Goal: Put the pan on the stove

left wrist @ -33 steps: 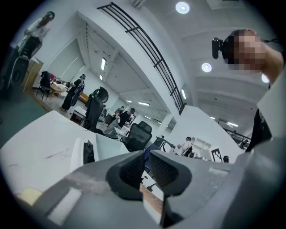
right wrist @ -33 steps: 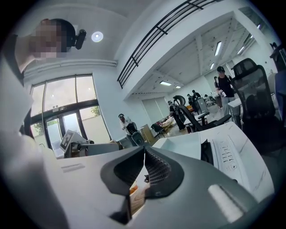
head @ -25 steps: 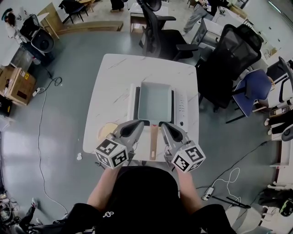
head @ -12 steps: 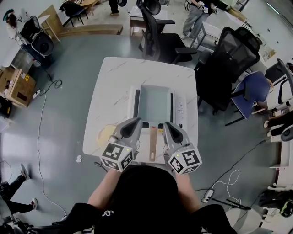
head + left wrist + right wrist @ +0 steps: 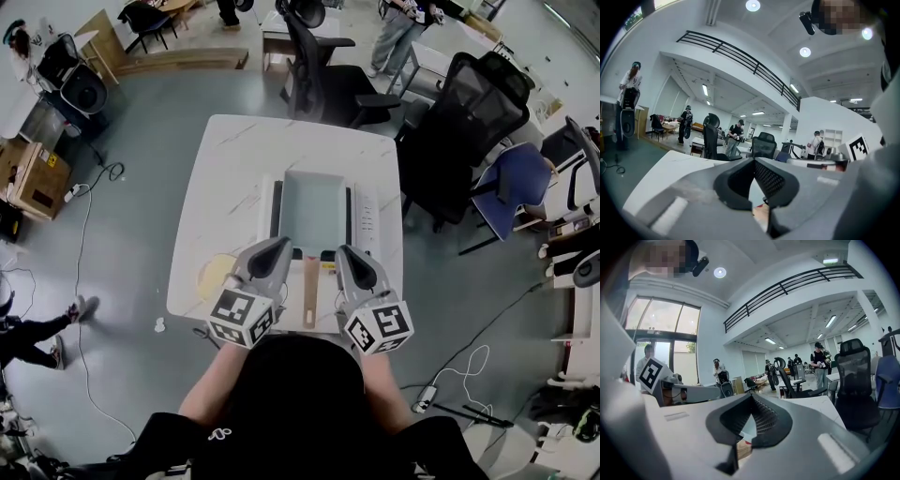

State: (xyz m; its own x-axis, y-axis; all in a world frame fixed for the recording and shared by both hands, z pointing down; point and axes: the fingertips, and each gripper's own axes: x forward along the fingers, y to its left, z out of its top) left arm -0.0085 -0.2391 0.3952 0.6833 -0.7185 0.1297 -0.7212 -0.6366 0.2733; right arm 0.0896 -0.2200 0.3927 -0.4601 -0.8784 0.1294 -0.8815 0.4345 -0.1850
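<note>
Grey rectangular pan [image 5: 313,208] (wooden handle [image 5: 308,291]) sits on flat white stove [image 5: 367,220].

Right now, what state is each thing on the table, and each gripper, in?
pan: resting on the stove, looks empty, wooden handle pointing toward the person, held by neither gripper.
stove: flat on the table, carrying the pan; on or off cannot be told.
left gripper: shut, empty, left of the handle.
right gripper: shut, empty, right of the handle.
</note>
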